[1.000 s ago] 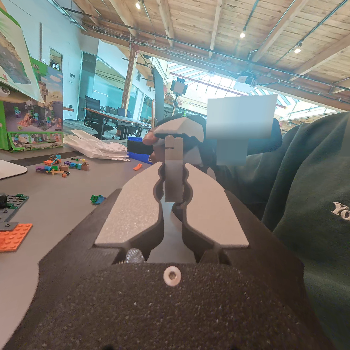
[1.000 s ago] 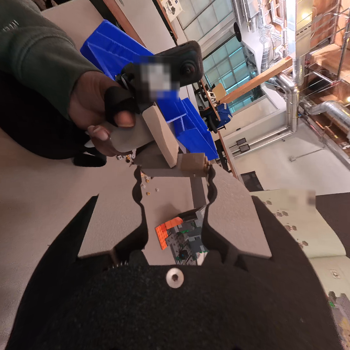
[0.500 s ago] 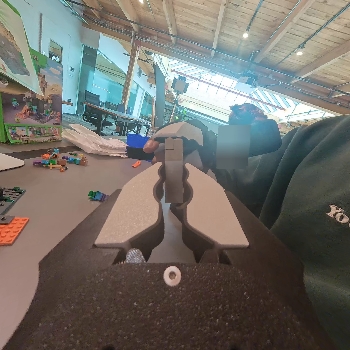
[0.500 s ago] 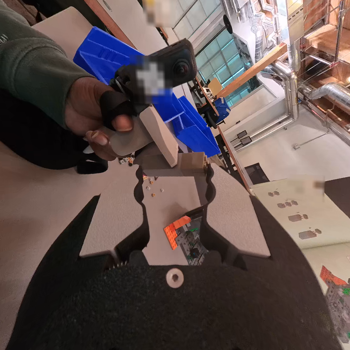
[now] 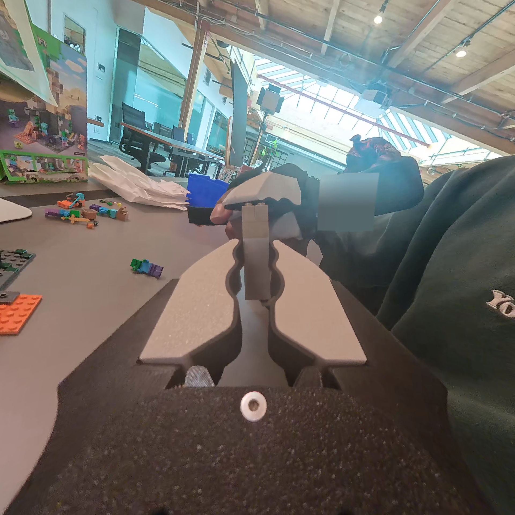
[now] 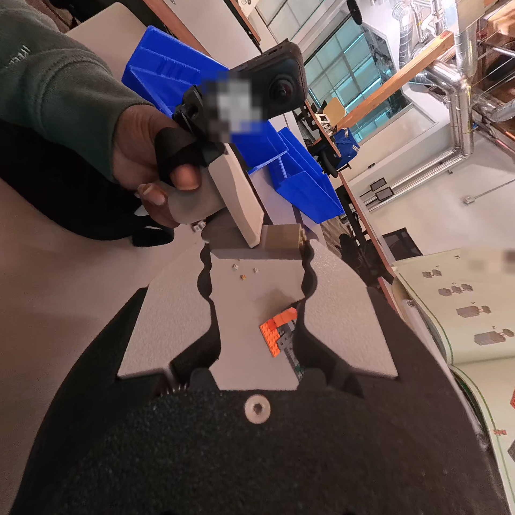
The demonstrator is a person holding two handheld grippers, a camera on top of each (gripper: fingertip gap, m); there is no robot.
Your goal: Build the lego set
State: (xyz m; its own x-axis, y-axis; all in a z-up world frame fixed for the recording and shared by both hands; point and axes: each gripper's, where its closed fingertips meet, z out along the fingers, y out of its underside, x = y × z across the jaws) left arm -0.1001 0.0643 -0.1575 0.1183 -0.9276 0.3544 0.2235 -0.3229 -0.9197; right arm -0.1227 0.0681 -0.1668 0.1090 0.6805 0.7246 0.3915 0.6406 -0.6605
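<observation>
While left claw [image 5: 255, 245] is pinching upright grey brick stack [image 5: 255, 223] between nearly closed pads, right claw [image 6: 255, 246] is spanning the stack's ends, wide-spread, pads touching; orange plate [image 6: 274, 331] is lying on desk [image 5: 83, 278] beneath the right claw.

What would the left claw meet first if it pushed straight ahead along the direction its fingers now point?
Most likely the right claw. The grey brick assembly clamped in the left claw already has its studded end between the other claw's fingers, with the person's hand just behind. Depth is hard to judge.
</observation>
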